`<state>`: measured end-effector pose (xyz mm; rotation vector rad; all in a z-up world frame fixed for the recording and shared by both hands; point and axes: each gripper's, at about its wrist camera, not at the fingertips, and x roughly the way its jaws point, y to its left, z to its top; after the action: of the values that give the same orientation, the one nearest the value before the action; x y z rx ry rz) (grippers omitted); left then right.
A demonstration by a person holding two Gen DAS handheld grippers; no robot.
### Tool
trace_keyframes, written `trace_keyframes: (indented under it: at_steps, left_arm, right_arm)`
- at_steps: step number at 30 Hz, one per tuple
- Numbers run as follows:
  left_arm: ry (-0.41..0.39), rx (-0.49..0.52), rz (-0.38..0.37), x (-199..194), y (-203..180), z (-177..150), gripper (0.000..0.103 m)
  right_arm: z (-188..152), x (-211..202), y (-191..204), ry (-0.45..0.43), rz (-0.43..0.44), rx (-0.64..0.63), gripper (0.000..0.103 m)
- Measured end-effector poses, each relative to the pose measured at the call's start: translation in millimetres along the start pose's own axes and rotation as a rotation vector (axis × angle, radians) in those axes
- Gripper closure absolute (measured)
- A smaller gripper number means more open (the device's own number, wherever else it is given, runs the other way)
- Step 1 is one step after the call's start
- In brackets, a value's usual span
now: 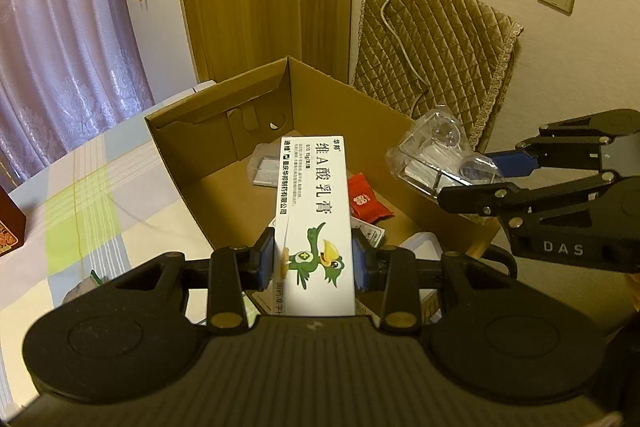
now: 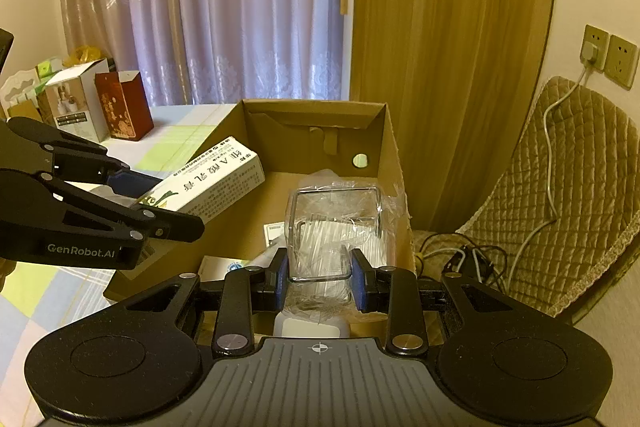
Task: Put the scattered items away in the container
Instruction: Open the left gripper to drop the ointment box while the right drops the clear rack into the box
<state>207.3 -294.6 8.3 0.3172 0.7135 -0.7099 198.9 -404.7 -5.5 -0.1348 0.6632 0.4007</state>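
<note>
- Holding both items over the open cardboard box [image 1: 224, 151], one per gripper.
- Left gripper [image 1: 314, 263]: blue pads clamped on the long sides of a white ointment carton [image 1: 316, 211] with a green bird graphic. Carton points forward, its far end above the box interior.
- Right gripper [image 2: 320, 279]: clenched on a clear plastic-wrapped package [image 2: 336, 223] with a wire frame visible inside. Package hangs over the right side of the box, near the right wall.
- Box contents, left wrist view: red sachet [image 1: 366, 203] on the floor, a flat clear-wrapped item [image 1: 266, 167] toward the back corner, a white object [image 1: 420, 247] near the front edge, partly hidden.
- Box sits on a table with a checked cloth [image 1: 100, 211], pastel squares.
- Right wrist view: two upright cartons, one white [image 2: 74, 103], one dark red [image 2: 124, 107], at the table's far left, well apart from the box.
- Quilted chair [image 2: 576, 187] stands just right of the box, with cables on it.
</note>
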Motion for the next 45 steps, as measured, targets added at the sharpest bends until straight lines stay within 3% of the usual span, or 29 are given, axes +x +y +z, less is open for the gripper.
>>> trace_keyframes:
  at_steps: [7,10,45]
  left_arm:
    - [-0.003,-0.004,0.002,1,1,1,0.07]
    - [-0.032,-0.024,0.02,-2,5,2,0.06]
    - [-0.032,-0.049,0.057,-31,29,-14,0.06]
  right_arm:
    - [0,0,0,-0.001,0.0,-0.001,0.069]
    - [-1,0,0,-0.001,-0.001,0.001,0.069]
    - [8,0,14,-0.008,0.005,-0.028,0.069]
